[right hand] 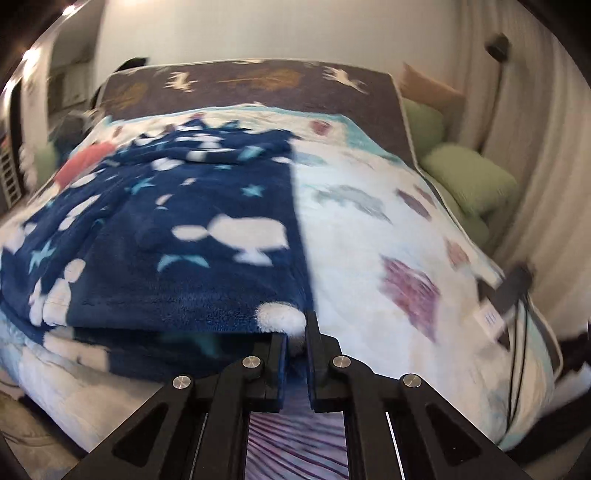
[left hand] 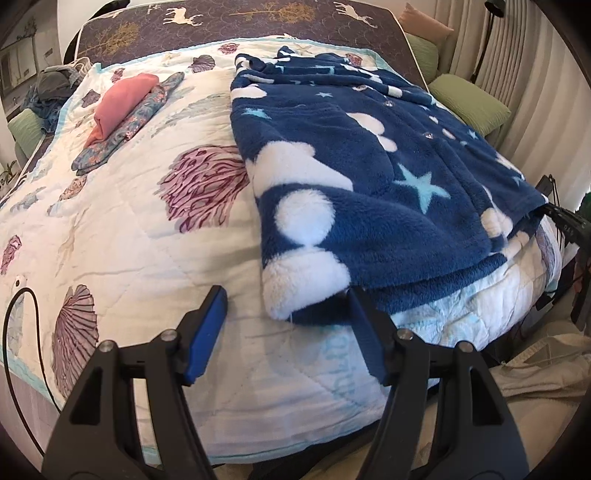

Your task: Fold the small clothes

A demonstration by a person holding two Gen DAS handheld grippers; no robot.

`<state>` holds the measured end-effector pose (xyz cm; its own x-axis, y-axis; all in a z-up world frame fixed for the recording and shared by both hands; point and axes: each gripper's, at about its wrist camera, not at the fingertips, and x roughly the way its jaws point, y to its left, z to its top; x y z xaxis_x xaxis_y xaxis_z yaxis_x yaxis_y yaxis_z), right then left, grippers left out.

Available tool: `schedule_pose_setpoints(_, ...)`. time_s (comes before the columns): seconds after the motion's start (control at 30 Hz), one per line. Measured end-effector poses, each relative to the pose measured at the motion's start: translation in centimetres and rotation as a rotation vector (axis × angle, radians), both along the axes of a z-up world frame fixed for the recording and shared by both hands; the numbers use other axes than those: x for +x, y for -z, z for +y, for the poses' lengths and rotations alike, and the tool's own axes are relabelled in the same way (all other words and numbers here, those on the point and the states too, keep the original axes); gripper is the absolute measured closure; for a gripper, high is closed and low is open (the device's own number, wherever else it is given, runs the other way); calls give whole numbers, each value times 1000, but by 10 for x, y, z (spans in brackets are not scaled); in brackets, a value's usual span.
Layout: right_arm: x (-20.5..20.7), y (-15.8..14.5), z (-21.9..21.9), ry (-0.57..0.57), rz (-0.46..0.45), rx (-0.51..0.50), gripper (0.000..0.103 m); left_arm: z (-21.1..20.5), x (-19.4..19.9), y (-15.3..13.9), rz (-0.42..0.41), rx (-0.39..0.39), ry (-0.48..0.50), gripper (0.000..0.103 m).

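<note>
While we are standing at the foot edge of the bed, we are holding our left gripper with its jaws standing wide, nothing pressed between them. Its blue-padded left finger is hovering over bare quilt, and its right finger is sitting just beside the near white corner of the blue fleece garment, whether touching it we cannot tell.

That garment, dark blue with white shapes and pale blue stars, is lying spread flat on the shell-patterned quilt, its hem hanging slightly over the near edge. A row of small buttons is running up its front.

Our right gripper is showing its jaws drawn narrow, and they are pinching the near right corner of the same blue fleece garment, right at a white fluffy patch on the hem. This view is blurring with motion, so finer detail is escaping us.

Farther up the bed on the left, a folded pink garment is resting on top of a folded blue floral piece. Green pillows are lying along the right side of the bed, and a dark mattress printed with deer and trees is showing beyond the quilt. A black cable is looping over the quilt's left edge.
</note>
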<state>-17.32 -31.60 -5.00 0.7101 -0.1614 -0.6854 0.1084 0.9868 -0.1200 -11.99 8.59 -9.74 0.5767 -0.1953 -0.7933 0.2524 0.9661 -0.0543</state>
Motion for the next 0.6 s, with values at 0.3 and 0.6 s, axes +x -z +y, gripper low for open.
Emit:
schedule_pose_setpoints(0.3, -17, -10, 15, -86, -13, 44, 79, -3, 0, -2, -1, 24, 2, 35)
schedule_pose_setpoints(0.6, 9, -40, 91, -514, -4, 507, 69, -2, -2, -1, -13, 14, -9, 35)
